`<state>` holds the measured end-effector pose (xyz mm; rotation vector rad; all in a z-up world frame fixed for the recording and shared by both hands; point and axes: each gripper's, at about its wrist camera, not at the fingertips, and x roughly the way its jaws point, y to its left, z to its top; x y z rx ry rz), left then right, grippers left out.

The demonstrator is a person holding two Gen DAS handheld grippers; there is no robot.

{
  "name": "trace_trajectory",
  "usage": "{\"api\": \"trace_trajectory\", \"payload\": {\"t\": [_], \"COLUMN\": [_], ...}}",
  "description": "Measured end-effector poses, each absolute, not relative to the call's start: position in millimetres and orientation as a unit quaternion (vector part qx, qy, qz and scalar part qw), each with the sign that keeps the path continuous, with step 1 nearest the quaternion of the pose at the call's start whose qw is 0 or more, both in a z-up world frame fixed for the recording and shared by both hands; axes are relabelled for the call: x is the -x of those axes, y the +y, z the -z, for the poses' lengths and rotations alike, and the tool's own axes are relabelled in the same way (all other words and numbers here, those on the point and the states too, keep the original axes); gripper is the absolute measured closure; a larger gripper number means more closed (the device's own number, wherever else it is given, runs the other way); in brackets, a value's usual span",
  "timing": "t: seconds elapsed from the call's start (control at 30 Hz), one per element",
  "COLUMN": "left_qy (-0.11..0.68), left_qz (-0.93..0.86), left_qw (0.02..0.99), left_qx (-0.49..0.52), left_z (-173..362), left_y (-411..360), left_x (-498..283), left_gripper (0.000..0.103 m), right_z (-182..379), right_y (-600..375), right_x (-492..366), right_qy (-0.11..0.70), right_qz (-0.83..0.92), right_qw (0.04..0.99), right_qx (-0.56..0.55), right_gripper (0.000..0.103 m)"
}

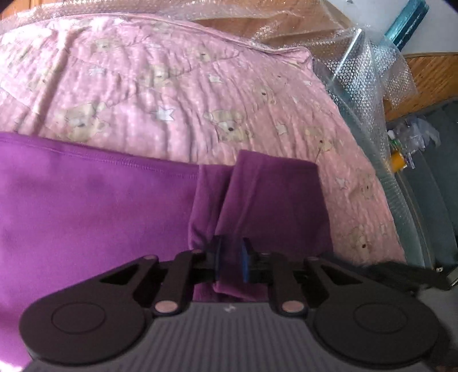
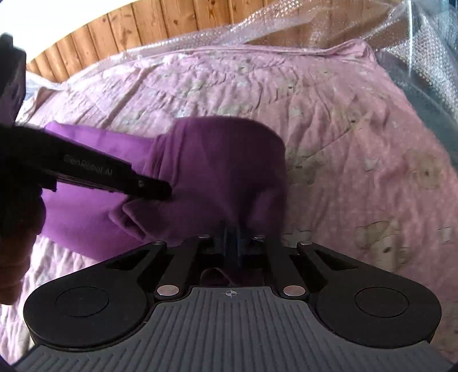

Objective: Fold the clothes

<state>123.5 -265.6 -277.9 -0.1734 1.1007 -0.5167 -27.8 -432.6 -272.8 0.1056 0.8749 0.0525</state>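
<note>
A purple garment (image 1: 94, 200) lies on a pink quilt (image 1: 177, 94) printed with teddy bears. My left gripper (image 1: 232, 259) is shut on a fold of the purple cloth, which runs up between its blue pads. In the right wrist view the same purple garment (image 2: 217, 166) is bunched and lifted off the quilt (image 2: 357, 160). My right gripper (image 2: 232, 239) is shut on its near edge. My left gripper (image 2: 160, 193) reaches in from the left, and its tip pinches the cloth beside a crease. A hand (image 2: 17, 229) holds it at the left edge.
Bubble wrap (image 1: 369, 65) covers the bed's far edge and the right side. A wooden plank wall (image 2: 143, 25) rises behind the bed. Small clutter (image 1: 406, 143) sits on a dark surface to the right of the bed.
</note>
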Motion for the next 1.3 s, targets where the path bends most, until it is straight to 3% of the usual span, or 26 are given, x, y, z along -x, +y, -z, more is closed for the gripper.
{"api": "trace_trajectory", "payload": {"t": [0.07,0.1,0.17,0.2,0.23,0.37,0.47,0.6,0.7,0.77,0.8,0.83,0.87,0.93,1.03,1.07,1.1,1.13,1.17,1.23,1.3], "left_qy": [0.497,0.497,0.509,0.516,0.523,0.528,0.532,0.53,0.532,0.525,0.521,0.517,0.514,0.506,0.501,0.503,0.504,0.504,0.502,0.501,0.502], "left_qz": [0.229,0.211,0.213,0.221,0.229,0.263,0.249,0.242,0.239,0.241,0.245,0.248,0.251,0.258,0.284,0.296,0.306,0.314,0.32,0.331,0.346], "left_qw": [0.833,0.839,0.831,0.824,0.817,0.805,0.806,0.809,0.81,0.814,0.815,0.816,0.817,0.819,0.813,0.808,0.804,0.802,0.801,0.798,0.791], "left_qx": [0.081,0.069,0.07,0.074,0.078,0.059,0.074,0.072,0.063,0.066,0.069,0.072,0.075,0.08,0.082,0.079,0.074,0.066,0.059,0.051,0.044], "left_z": [269,272,278,281,284,287,291,283,273,269,267,265,263,260,252,250,247,244,240,234,232], "left_y": [-257,-257,-262,-266,-270,-284,-271,-255,-235,-225,-222,-218,-215,-208,-230,-244,-256,-267,-276,-287,-293], "left_x": [-117,-117,-114,-113,-112,-98,-96,-93,-90,-92,-93,-95,-96,-100,-112,-117,-121,-124,-125,-127,-127], "left_gripper": [0.058,0.056,0.06,0.061,0.057,0.061,0.071,0.071,0.067,0.053,0.051,0.051,0.051,0.05,0.048,0.042,0.038,0.034,0.032,0.031,0.03], "right_z": [253,246,250,257,268,284,265,257,291,289,281,272,265,254,270,276,283,287,286,272,253], "right_y": [-438,-442,-443,-440,-440,-461,-457,-448,-444,-438,-439,-440,-443,-449,-462,-461,-461,-458,-452,-434,-418], "right_x": [38,41,44,46,45,29,33,21,5,11,14,17,20,28,24,24,24,25,26,29,35], "right_qy": [0.384,0.367,0.369,0.382,0.398,0.418,0.391,0.357,0.414,0.4,0.393,0.386,0.368,0.342,0.376,0.39,0.404,0.409,0.407,0.389,0.36], "right_qz": [-0.021,-0.019,-0.014,-0.01,-0.008,0.011,0.019,-0.002,-0.006,-0.007,-0.001,0.005,0.016,0.063,0.088,0.086,0.084,0.071,0.06,0.061,0.042], "right_qw": [0.921,0.927,0.925,0.92,0.914,0.905,0.918,0.933,0.909,0.916,0.919,0.922,0.928,0.935,0.914,0.907,0.899,0.896,0.899,0.913,0.929], "right_qx": [-0.066,-0.073,-0.086,-0.085,-0.081,-0.082,-0.059,-0.046,-0.041,-0.011,-0.023,-0.035,-0.048,-0.068,-0.123,-0.135,-0.148,-0.157,-0.151,-0.103,-0.075], "right_gripper": [0.088,0.087,0.07,0.069,0.069,0.068,0.068,0.068,0.069,0.069,0.069,0.066,0.055,0.041,0.042,0.043,0.051,0.076,0.083,0.092,0.092]}}
